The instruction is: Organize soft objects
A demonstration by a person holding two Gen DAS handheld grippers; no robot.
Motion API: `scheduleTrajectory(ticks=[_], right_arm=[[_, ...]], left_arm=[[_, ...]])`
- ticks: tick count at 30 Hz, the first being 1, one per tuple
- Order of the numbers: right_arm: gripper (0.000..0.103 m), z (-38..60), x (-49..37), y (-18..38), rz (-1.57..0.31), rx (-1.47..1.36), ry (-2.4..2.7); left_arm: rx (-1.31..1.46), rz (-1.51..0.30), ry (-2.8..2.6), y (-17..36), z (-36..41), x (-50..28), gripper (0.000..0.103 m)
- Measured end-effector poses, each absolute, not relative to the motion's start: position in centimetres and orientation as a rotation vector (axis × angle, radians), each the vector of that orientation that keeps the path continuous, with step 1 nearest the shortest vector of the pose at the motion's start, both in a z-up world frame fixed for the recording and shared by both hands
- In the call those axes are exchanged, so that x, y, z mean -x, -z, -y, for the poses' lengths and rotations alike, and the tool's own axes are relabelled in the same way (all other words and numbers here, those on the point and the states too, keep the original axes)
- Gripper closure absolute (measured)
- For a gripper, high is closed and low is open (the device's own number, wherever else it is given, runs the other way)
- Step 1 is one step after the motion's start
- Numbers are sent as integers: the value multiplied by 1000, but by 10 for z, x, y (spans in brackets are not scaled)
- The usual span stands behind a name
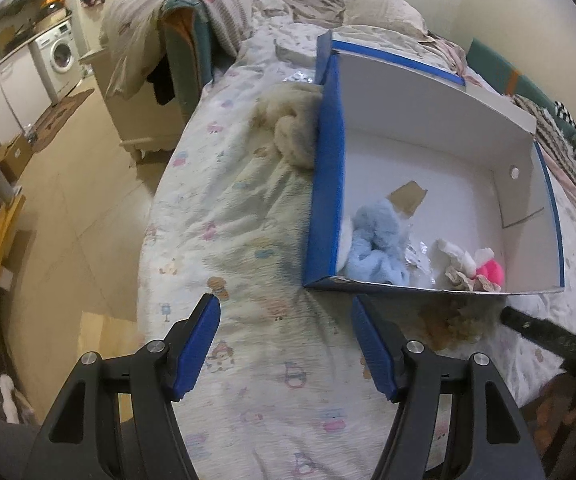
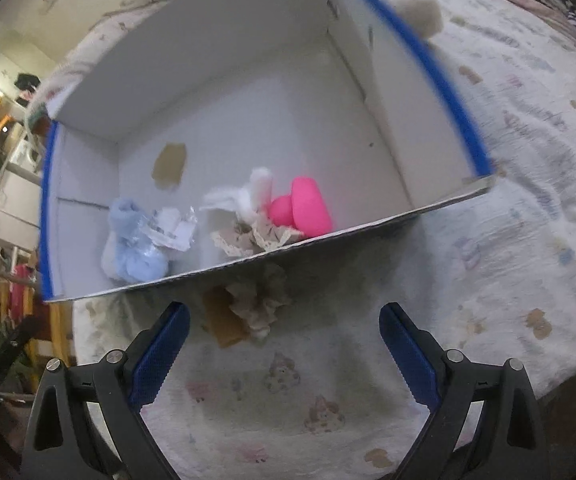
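Note:
A blue-edged white cardboard box [image 1: 329, 168] [image 2: 439, 80] lies on the bed. Inside it are a light blue plush [image 1: 375, 240] [image 2: 128, 240], a pink and white plush [image 1: 483, 268] [image 2: 307, 208] and some crinkled wrapping [image 2: 172, 228]. A beige soft toy [image 1: 451, 324] [image 2: 256, 304] lies on the sheet just outside the box's near wall. A cream fluffy toy [image 1: 291, 124] rests against the box's left outer side. My left gripper [image 1: 286, 344] is open and empty above the sheet. My right gripper [image 2: 284, 348] is open and empty, just short of the beige toy.
The patterned bed sheet [image 1: 248, 240] spreads around the box. The bed's left edge drops to a tiled floor [image 1: 72, 220]. A heaped blanket [image 1: 192, 12] lies at the far end. A small beige block [image 2: 419, 12] sits beyond the box's right side.

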State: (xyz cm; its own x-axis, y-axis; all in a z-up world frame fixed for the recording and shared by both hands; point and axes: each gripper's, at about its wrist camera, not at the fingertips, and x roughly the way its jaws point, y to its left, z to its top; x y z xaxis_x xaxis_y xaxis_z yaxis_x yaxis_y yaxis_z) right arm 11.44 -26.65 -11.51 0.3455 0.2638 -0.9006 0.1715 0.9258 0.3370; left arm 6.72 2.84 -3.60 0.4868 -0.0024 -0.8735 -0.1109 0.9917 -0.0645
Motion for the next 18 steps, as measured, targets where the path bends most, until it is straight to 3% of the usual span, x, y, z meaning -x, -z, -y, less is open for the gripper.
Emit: scheduleTrajectory(ticks=[4,6,10,12,14,18], right_arm=[[4,252,-129,135,-1280,-377,-60],[19,243,-136,144,-1304,-350,-64],[27,232,-146,160,-1351,-330,-77],[52,228,-149,164,-1373,-322,-88],[66,223,-149,165,-1387,-305,-108],[78,223,-146,159,-1370,-305,-127]], left_arm=[[127,-1079,-66,43,-33,-69,38],[117,-1092,-68,48,-34,-70,38],[88,-1119,-67,61,-32,-74,38],[77,-1131,-62,67,-31,-76,38],[66,-1144,-55,71,-28,-77,38],[60,-1164,-33,76,-18,-78,38]])
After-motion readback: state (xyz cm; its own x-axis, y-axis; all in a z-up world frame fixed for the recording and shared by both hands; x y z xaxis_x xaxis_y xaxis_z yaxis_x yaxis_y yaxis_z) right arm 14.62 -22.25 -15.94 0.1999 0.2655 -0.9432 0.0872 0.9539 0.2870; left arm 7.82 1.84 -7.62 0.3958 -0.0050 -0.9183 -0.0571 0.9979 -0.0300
